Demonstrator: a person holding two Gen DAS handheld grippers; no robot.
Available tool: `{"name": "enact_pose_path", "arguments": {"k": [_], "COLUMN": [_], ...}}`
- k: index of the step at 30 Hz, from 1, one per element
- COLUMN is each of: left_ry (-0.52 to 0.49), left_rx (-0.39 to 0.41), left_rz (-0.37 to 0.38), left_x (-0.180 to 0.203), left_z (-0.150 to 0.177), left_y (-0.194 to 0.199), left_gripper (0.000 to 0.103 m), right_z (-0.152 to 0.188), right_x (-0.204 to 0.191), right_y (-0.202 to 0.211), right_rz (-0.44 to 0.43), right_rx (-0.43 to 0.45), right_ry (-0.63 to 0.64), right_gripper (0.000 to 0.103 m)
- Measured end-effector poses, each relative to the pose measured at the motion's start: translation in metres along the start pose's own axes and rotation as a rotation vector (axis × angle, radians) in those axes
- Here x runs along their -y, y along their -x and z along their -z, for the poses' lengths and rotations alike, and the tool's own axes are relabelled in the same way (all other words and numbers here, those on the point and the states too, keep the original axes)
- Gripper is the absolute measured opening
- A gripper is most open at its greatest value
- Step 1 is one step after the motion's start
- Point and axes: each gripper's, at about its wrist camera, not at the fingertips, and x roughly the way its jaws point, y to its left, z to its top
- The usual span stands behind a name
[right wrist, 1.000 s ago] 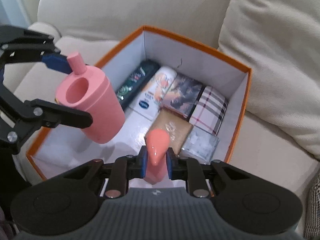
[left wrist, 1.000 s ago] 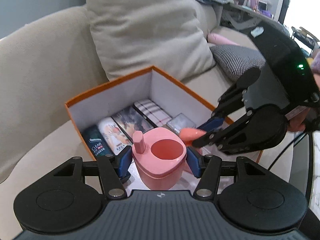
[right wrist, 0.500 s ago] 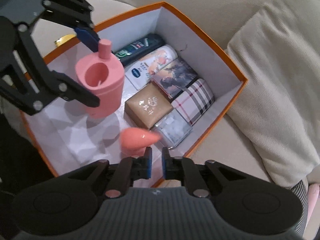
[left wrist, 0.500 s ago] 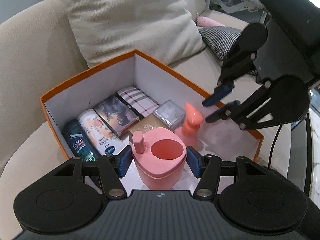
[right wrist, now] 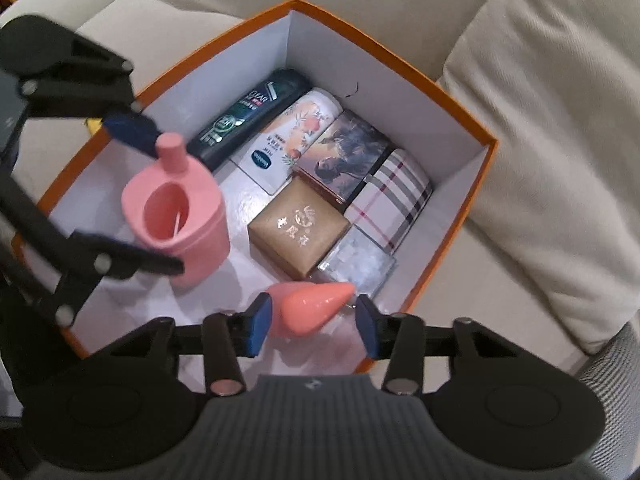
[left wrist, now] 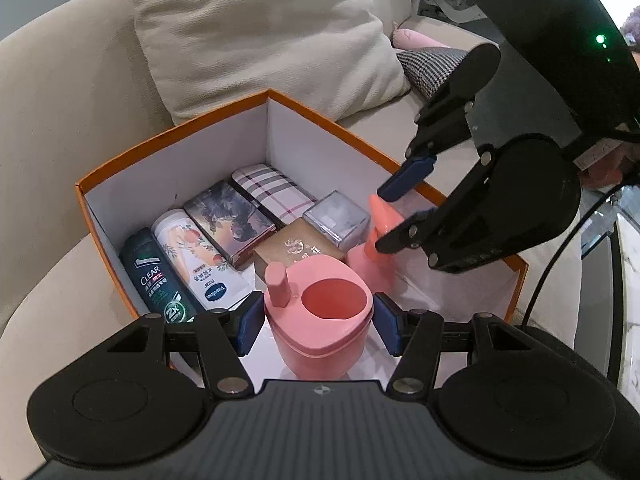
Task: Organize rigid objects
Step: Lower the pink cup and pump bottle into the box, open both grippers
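Note:
An orange box with white walls (left wrist: 180, 172) (right wrist: 360, 60) sits on a sofa. My left gripper (left wrist: 318, 326) (right wrist: 148, 196) is shut on a pink holder (left wrist: 320, 344) (right wrist: 200, 216) with an open well and a small peg, held low over the box's near side. A glossy pink cone-shaped piece (left wrist: 370, 264) (right wrist: 312, 304) stands on the box floor beside a silvery box (left wrist: 336, 218). My right gripper (left wrist: 394, 212) (right wrist: 312, 328) straddles its tip with the jaws opening and the pads off it.
Along the box's far side lie a dark CLEAR bottle (left wrist: 154, 276), a white tube (left wrist: 192, 256), a printed box (left wrist: 230, 224), a plaid case (left wrist: 274, 194) and a brown box (left wrist: 296, 246). A beige cushion (left wrist: 260, 32) leans behind. A houndstooth cushion (left wrist: 428, 68) lies at the right.
The right gripper set the pink cone down in the box and let go; its jaws have spread around the tip. The left gripper sank slightly with the pink holder.

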Motion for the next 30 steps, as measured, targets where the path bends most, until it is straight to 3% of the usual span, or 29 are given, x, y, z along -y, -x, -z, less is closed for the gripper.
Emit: {"name": "enact_pose_path", "arguments": {"k": [3,6,10,16,20,25,30], "left_ry": [-0.01,-0.014,-0.035,-0.025,-0.05,-0.119,-0.119], "left_rx": [-0.006,-0.011,-0.025,-0.068,-0.105,-0.091,-0.119], "left_rz": [0.007,0.014,0.024,0.028,0.034,0.023,0.021], "left_x": [0.0,0.001,0.008,0.013,0.016,0.022,0.019], "left_z": [-0.001,-0.003,-0.007,-0.01,-0.014,-0.016,-0.014], "left_y": [-0.006,-0.015,-0.029,-0.052,-0.063,-0.067,-0.067], "left_gripper": [0.067,0.067,0.067,0.067,0.067,0.067,0.072], "right_z": [0.001,0.006,0.009,0.007,0.013,0.018,0.022], "right_x": [-0.005,-0.017,-0.02,-0.007,-0.01,-0.011,-0.01], "right_y": [0.002,0.002,0.006,0.02,0.022,0.023,0.023], "right_rz": [0.034,0.117,0.119,0.046,0.029,0.015,-0.002], "right_rx": [-0.011,-0.027,-0.034,0.011,0.025,0.036,0.039], "right_ry": [0.078,0.248,0.342,0.245,0.25,0.251,0.257], "right_gripper": [0.034,0.025,0.024,0.025,0.026,0.03,0.031]}}
